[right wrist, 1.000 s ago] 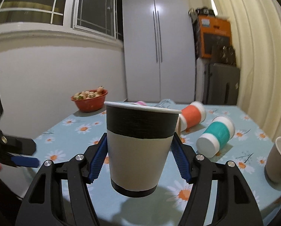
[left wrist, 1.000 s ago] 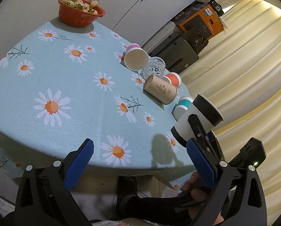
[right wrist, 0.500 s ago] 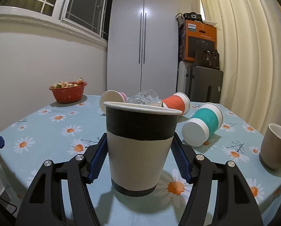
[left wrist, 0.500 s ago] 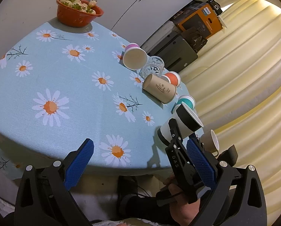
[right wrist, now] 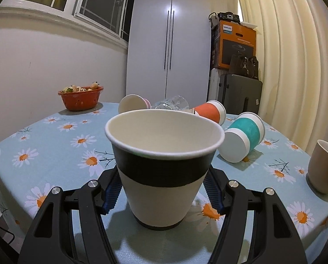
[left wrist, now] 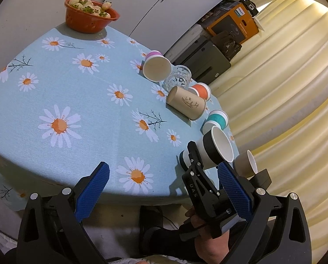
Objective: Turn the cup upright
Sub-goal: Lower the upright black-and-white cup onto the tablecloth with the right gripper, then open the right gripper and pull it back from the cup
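Observation:
A white paper cup with a black band (right wrist: 162, 171) stands upright on the daisy tablecloth (right wrist: 60, 145), its base down near the table's front edge. My right gripper (right wrist: 162, 189) sits around its lower part, blue pads at both sides, shut on it. The same cup shows in the left wrist view (left wrist: 212, 148), with the right gripper (left wrist: 199, 171) on it. My left gripper (left wrist: 161, 189) is open and empty, hovering off the table's near edge.
Several cups lie on their sides: teal (right wrist: 244, 136), orange (right wrist: 210, 111), pink (left wrist: 156, 67), tan (left wrist: 185, 102). A glass (left wrist: 178, 80) lies among them. A beige mug (right wrist: 324, 167) stands at right. A red bowl (right wrist: 80, 98) sits far left.
My right gripper has lowered the black-banded cup onto the tablecloth; its base now rests on the cloth and I see into its mouth. The left gripper has stayed put.

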Tool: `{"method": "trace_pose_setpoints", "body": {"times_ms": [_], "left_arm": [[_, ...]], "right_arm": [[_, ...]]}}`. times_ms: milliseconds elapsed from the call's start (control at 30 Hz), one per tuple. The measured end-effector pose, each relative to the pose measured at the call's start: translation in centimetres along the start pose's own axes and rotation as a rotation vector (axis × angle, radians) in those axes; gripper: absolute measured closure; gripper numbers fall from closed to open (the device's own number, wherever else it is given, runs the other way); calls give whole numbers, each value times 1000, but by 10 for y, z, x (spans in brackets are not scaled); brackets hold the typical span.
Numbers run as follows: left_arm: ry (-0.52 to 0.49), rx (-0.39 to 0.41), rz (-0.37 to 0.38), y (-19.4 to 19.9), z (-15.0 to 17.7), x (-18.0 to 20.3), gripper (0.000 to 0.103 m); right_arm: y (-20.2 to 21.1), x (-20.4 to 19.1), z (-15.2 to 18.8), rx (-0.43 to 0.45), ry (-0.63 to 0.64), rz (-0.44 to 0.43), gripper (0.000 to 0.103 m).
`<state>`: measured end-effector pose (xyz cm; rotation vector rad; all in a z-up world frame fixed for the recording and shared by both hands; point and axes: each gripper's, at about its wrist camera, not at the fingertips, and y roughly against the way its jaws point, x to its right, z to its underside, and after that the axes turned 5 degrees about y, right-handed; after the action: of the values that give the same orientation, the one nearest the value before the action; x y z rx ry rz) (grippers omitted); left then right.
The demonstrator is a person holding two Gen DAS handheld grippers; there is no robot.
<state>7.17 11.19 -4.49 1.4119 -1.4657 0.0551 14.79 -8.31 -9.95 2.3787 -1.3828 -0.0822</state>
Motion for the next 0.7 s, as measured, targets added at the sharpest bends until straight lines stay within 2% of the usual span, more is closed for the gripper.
{"method": "trace_pose_setpoints", "body": {"times_ms": [67, 167, 300, 500, 700], "left_arm": [[-4, 2, -4, 0, 1, 1, 7], [-12, 3, -12, -1, 1, 2, 7], [-20, 5, -18, -1, 1, 2, 7], [-26, 8, -26, -1, 0, 2, 7], [-32, 17, -33, 0, 2, 3, 7]], "right_arm": [[-1, 0, 0, -7, -3, -7, 32], [1, 1, -1, -5, -16, -18, 15], [4, 2, -4, -3, -36, -32, 6], [17, 3, -11, 8, -43, -41, 5], [33, 11, -19, -34, -69, -21, 5]]}}
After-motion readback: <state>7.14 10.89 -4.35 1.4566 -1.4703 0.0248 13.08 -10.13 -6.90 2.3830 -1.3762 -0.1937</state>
